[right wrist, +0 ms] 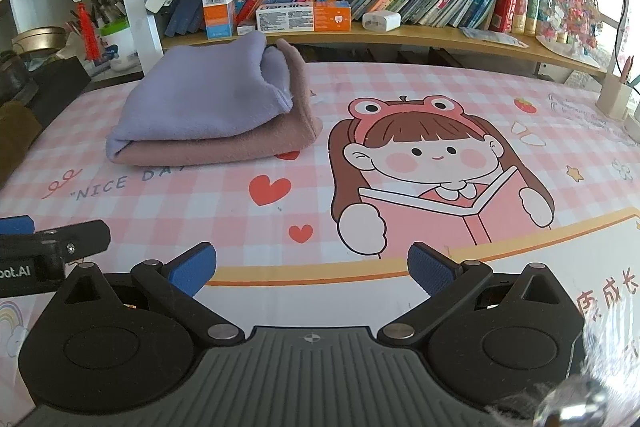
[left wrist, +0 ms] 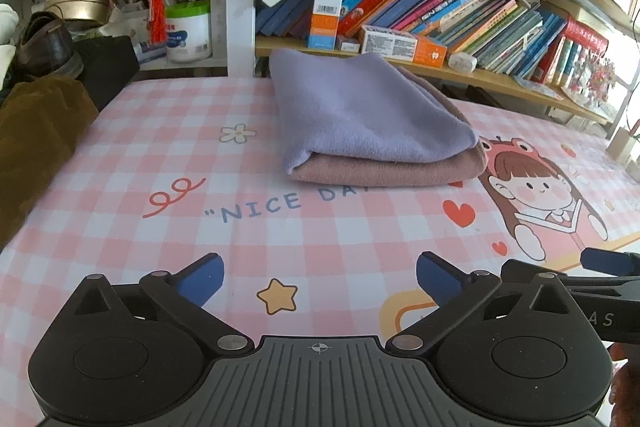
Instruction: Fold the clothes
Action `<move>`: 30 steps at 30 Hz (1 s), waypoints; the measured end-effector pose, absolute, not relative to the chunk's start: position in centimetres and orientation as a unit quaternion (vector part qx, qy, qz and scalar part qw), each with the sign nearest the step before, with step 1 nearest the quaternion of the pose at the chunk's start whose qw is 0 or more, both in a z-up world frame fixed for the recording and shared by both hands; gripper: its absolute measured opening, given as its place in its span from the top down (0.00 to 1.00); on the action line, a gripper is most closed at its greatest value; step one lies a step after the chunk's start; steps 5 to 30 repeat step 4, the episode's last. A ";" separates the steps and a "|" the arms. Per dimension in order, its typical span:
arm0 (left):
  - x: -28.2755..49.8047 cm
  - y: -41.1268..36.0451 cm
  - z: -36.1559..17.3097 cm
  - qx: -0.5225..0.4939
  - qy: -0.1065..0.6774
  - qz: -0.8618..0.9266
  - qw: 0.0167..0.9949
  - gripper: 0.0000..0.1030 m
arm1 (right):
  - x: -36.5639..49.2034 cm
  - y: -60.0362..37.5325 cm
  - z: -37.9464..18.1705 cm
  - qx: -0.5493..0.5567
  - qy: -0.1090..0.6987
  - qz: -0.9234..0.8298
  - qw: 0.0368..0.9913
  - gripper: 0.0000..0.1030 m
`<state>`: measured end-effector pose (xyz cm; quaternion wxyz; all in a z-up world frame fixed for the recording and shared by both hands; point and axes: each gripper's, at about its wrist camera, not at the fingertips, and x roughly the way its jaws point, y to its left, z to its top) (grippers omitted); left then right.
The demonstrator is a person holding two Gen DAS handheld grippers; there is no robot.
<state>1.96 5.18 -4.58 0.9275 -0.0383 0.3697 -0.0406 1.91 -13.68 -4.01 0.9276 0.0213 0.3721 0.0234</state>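
Folded clothes (left wrist: 372, 119) — purple piece atop pink — on checked surface (left wrist: 120, 155), just before bookshelf (left wrist: 460, 67). Left gripper (left wrist: 320, 281), right gripper (right wrist: 312, 269) — jaws apart, empty, well short of clothes.

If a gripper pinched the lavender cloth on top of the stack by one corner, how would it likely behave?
The lavender cloth would probably droop and unfold: its edges look soft and rounded, with no crisp creases. Its fuzzy nap suggests it would grip the pink cloth beneath and perhaps drag it along. It likely weighs little, being one thin folded layer.
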 end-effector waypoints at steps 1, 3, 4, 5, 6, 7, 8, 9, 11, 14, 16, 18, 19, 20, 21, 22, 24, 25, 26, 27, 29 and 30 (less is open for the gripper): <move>2.0 5.2 -4.6 -0.038 0.369 -0.041 0.928 0.00 | 1.9 -13.7 -4.1 0.022 0.373 0.023 0.927 0.00; 2.0 5.1 -4.6 -0.037 0.370 -0.042 0.927 0.00 | 2.0 -13.8 -4.2 0.025 0.375 0.021 0.926 0.00; 2.0 5.0 -4.6 -0.036 0.370 -0.042 0.927 0.00 | 2.0 -13.8 -4.2 0.026 0.376 0.021 0.926 0.00; 2.0 5.0 -4.6 -0.036 0.370 -0.042 0.927 0.00 | 2.0 -13.8 -4.2 0.026 0.376 0.021 0.926 0.00; 2.0 5.0 -4.6 -0.036 0.370 -0.042 0.927 0.00 | 2.0 -13.8 -4.2 0.026 0.376 0.021 0.926 0.00; 2.0 5.0 -4.6 -0.036 0.370 -0.042 0.927 0.00 | 2.0 -13.8 -4.2 0.026 0.376 0.021 0.926 0.00; 2.0 5.0 -4.6 -0.036 0.370 -0.042 0.927 0.00 | 2.0 -13.8 -4.2 0.026 0.376 0.021 0.926 0.00; 2.0 5.0 -4.6 -0.036 0.370 -0.042 0.927 0.00 | 2.0 -13.8 -4.2 0.026 0.376 0.021 0.926 0.00; 2.0 5.0 -4.6 -0.036 0.370 -0.042 0.927 0.00 | 2.0 -13.8 -4.2 0.026 0.376 0.021 0.926 0.00; 2.0 5.0 -4.6 -0.036 0.370 -0.042 0.927 0.00 | 2.0 -13.8 -4.2 0.026 0.376 0.021 0.926 0.00; 2.0 5.0 -4.6 -0.036 0.370 -0.042 0.927 0.00 | 2.0 -13.8 -4.2 0.026 0.376 0.021 0.926 0.00; 2.0 5.0 -4.6 -0.036 0.370 -0.042 0.927 0.00 | 2.0 -13.8 -4.2 0.026 0.376 0.021 0.926 0.00; 2.0 5.0 -4.6 -0.036 0.370 -0.042 0.927 0.00 | 2.0 -13.8 -4.2 0.026 0.376 0.021 0.926 0.00; 2.0 5.0 -4.6 -0.036 0.370 -0.042 0.927 0.00 | 2.0 -13.8 -4.2 0.026 0.376 0.021 0.926 0.00; 2.0 5.0 -4.6 -0.036 0.370 -0.042 0.927 0.00 | 2.0 -13.8 -4.2 0.026 0.376 0.021 0.926 0.00; 2.0 5.0 -4.6 -0.036 0.370 -0.042 0.927 0.00 | 2.0 -13.8 -4.2 0.026 0.376 0.021 0.926 0.00; 2.0 5.0 -4.6 -0.036 0.370 -0.042 0.927 0.00 | 2.0 -13.8 -4.2 0.026 0.376 0.021 0.926 0.00; 2.0 5.0 -4.6 -0.036 0.370 -0.042 0.927 0.00 | 2.0 -13.8 -4.2 0.026 0.376 0.021 0.926 0.00; 2.0 5.0 -4.6 -0.036 0.370 -0.042 0.927 0.00 | 2.0 -13.8 -4.2 0.026 0.376 0.021 0.926 0.00; 2.0 5.0 -4.6 -0.036 0.370 -0.042 0.927 0.00 | 2.0 -13.8 -4.2 0.026 0.376 0.021 0.926 0.00; 2.0 5.0 -4.6 -0.036 0.370 -0.042 0.927 0.00 | 2.0 -13.8 -4.2 0.026 0.376 0.021 0.926 0.00; 2.0 5.0 -4.6 -0.036 0.370 -0.042 0.927 0.00 | 2.0 -13.8 -4.2 0.026 0.376 0.021 0.926 0.00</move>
